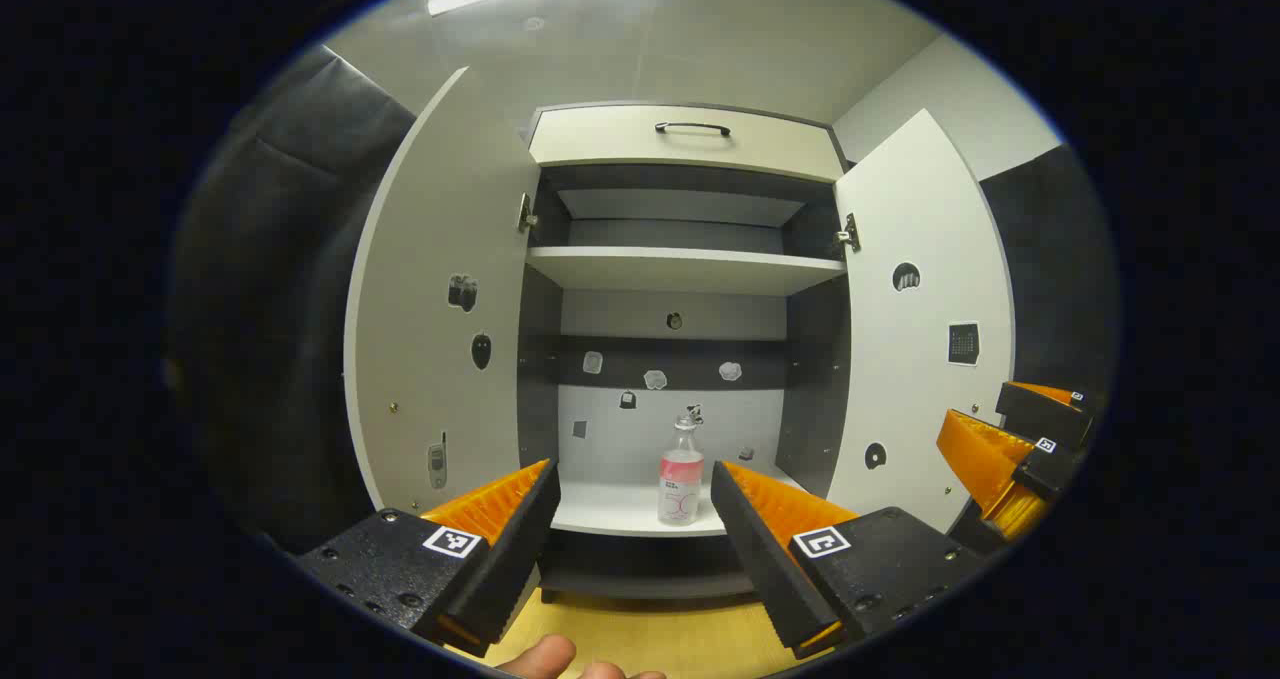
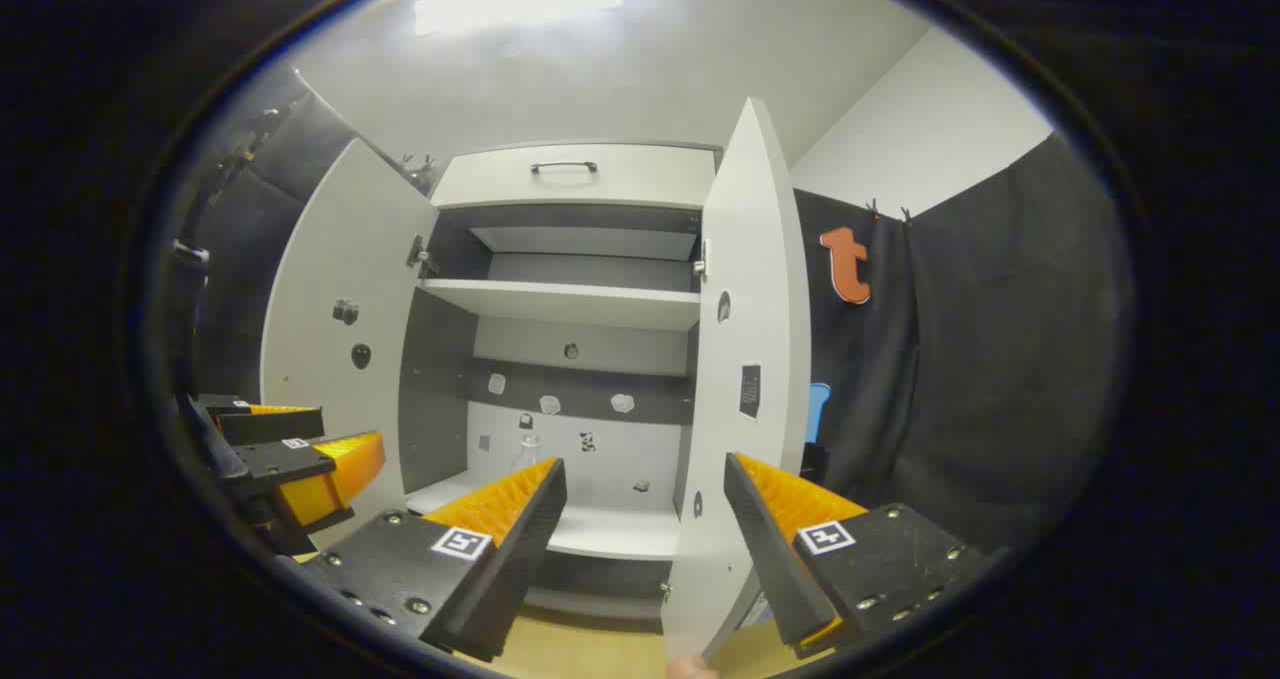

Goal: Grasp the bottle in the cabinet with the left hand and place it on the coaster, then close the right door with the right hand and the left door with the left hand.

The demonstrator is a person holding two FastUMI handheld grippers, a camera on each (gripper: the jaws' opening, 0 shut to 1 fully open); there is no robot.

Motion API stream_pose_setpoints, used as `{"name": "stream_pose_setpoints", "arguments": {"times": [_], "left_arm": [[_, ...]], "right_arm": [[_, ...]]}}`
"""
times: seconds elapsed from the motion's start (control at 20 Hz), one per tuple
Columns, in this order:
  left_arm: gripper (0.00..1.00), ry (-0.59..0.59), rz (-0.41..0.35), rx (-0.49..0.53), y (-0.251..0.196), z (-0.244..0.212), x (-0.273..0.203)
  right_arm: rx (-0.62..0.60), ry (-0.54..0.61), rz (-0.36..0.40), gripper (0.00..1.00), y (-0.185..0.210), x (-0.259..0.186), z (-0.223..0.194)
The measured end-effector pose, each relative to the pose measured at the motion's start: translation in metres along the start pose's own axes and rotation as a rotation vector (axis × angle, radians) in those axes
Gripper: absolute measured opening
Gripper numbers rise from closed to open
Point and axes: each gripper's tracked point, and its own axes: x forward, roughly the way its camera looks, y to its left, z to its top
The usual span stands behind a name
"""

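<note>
L claw (image 1: 632, 519) wide open, empty; bottle (image 1: 680, 479) upright on cabinet's bottom shelf (image 1: 620, 511), straight ahead, farther in. R claw (image 2: 645, 519) open, empty, nr right door (image 2: 745, 359).

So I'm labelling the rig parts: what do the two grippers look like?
Both match. The left gripper and right gripper each have two wedge-shaped ribbed fingers on dark blocks with screws, each block bearing a square black-and-white marker. No cables or sleeves are visible.

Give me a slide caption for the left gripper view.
Open left gripper faces the bottle standing on the cabinet's lower shelf, both doors open.
</note>
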Motion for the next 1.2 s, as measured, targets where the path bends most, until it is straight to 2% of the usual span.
{"name": "stream_pose_setpoints", "arguments": {"times": [0.2, 0.25, 0.3, 0.35, 0.4, 0.9, 1.2], "left_arm": [[0.98, 0.01, -0.01, -0.007, -0.003, -0.003, 0.004], [0.98, 0.012, -0.009, -0.008, -0.004, -0.004, 0.006], [0.98, 0.015, -0.007, -0.01, -0.004, -0.005, 0.006], [0.98, 0.016, -0.004, -0.012, -0.002, -0.005, 0.007], [0.98, 0.017, 0.003, -0.013, 0.0, -0.006, 0.008], [0.98, 0.016, 0.031, -0.014, 0.01, -0.007, 0.011], [0.98, 0.037, 0.01, 0.009, 0.007, -0.018, 0.031]], "right_arm": [[-0.014, 0.004, -0.016, 0.96, -0.007, 0.0, -0.002], [-0.021, 0.002, -0.017, 0.93, -0.007, 0.0, -0.001], [-0.026, 0.002, -0.017, 0.96, -0.006, 0.001, -0.001], [-0.028, 0.002, -0.015, 0.93, -0.006, 0.001, -0.001], [-0.027, 0.002, -0.012, 0.96, -0.004, 0.002, -0.001], [-0.017, 0.003, -0.004, 0.96, 0.001, 0.006, -0.002], [-0.019, 0.009, -0.02, 0.96, -0.004, 0.003, -0.001]]}}
